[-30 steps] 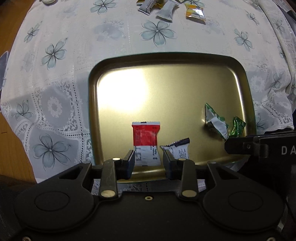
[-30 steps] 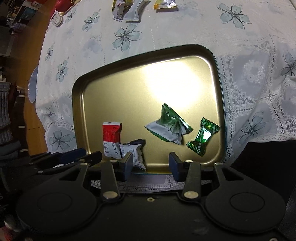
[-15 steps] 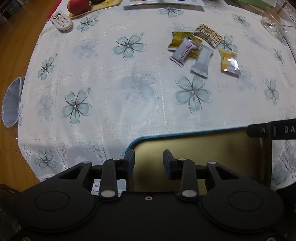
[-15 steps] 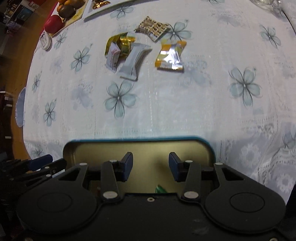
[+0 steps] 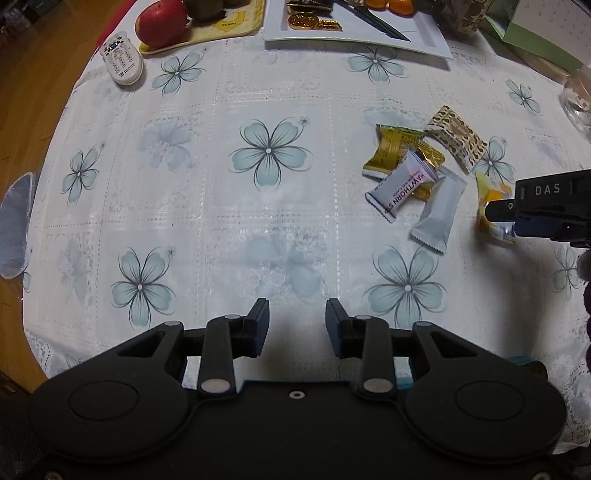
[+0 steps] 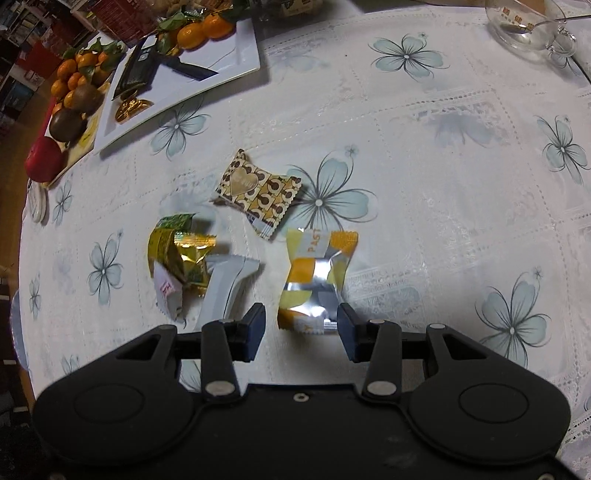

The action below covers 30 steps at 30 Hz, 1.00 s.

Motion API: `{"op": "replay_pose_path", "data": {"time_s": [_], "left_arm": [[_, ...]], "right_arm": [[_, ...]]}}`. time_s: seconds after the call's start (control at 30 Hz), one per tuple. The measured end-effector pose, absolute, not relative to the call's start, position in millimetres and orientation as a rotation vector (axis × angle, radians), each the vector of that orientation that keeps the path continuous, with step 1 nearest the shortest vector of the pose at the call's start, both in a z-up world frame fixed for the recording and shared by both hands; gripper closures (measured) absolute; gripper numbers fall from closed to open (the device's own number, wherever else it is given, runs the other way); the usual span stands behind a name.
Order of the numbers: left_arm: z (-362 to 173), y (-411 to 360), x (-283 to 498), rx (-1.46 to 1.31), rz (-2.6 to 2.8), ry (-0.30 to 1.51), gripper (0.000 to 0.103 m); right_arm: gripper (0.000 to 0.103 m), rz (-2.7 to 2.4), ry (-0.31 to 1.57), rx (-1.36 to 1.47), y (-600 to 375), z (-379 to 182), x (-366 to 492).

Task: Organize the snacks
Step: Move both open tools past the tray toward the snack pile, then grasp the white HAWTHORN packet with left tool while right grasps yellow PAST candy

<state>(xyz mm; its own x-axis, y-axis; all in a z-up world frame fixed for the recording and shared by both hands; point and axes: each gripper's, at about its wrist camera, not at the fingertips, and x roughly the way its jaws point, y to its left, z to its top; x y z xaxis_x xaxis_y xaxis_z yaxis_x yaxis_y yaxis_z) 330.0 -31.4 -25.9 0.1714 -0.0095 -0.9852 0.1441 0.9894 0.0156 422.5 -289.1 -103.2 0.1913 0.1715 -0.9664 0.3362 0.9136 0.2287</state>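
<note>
Writing: the grey-white oblong snack packet [image 5: 402, 188] reads "HAWTHORN"; the yellow, orange and silver foil snack packet [image 6: 317, 280] shows "PAST" near its top edge; the side of the right hand-held gripper, seen from the left wrist view, carries "DAS".
Snacks: a loose cluster on the bench's white lace cloth with blue flowers [image 5: 269, 155] – a brown and cream patterned packet with a heart [image 6: 258, 192], a gold and green foil packet [image 6: 177, 254], a plain pale grey packet [image 5: 437, 210], plus the two named above.
Left hand-held gripper [image 5: 297, 325]: jaws spread partway, nothing between them, over bare cloth well left of the cluster.
Right hand-held gripper [image 6: 301, 326]: jaws spread partway, nothing pinched; the near end of the yellow and silver packet lies in the gap between the fingertips, and whether the pads touch it I cannot tell.
Far edge: a white rectangular plate [image 5: 424, 37] with a dark knife [image 5: 373, 20], a white remote control [image 5: 122, 59], a red apple [image 5: 160, 22].
</note>
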Motion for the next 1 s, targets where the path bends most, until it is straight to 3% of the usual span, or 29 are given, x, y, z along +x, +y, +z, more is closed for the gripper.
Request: {"op": "replay_pose_path", "data": {"time_s": [0.17, 0.23, 0.53, 1.0], "left_arm": [[-30, -35, 341, 0.107, -0.110, 1.365, 0.059], [-33, -38, 345, 0.100, -0.111, 1.366, 0.059], [-34, -71, 366, 0.091, -0.196, 1.306, 0.059], [-66, -109, 389, 0.203, -0.254, 1.221, 0.058]], "right_arm": [[0.056, -0.154, 1.337, 0.336, -277, -111, 429], [0.064, -0.159, 1.327, 0.293, -272, -113, 429], [0.069, -0.155, 1.361, 0.326, -284, -118, 417], [0.069, -0.133, 1.360, 0.358, -303, -115, 397]]}}
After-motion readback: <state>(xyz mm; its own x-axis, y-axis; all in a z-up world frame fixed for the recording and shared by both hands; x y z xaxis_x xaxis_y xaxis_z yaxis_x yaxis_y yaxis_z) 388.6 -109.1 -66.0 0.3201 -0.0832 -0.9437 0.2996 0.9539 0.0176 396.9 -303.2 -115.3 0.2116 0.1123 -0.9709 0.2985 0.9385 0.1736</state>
